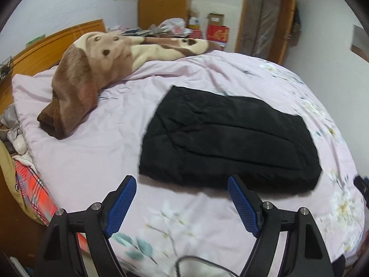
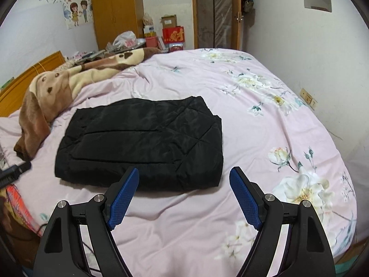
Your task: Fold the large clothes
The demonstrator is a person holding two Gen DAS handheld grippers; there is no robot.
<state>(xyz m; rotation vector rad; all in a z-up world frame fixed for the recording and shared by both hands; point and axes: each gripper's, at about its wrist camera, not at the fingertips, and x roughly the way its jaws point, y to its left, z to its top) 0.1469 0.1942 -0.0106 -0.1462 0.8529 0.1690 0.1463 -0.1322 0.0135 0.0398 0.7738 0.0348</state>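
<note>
A black quilted jacket lies folded into a flat rectangle on the pink floral bed cover. It also shows in the right wrist view. My left gripper is open and empty, held just short of the jacket's near edge. My right gripper is open and empty, also just before the jacket's near edge, toward its right corner. The tip of the right gripper shows at the right edge of the left wrist view; the left gripper's tip shows at the left edge of the right wrist view.
A brown and cream blanket lies heaped along the headboard side of the bed. A wooden headboard, a wardrobe and boxes stand behind. A wall runs close along the bed's right side. An orange plaid cloth hangs at the left edge.
</note>
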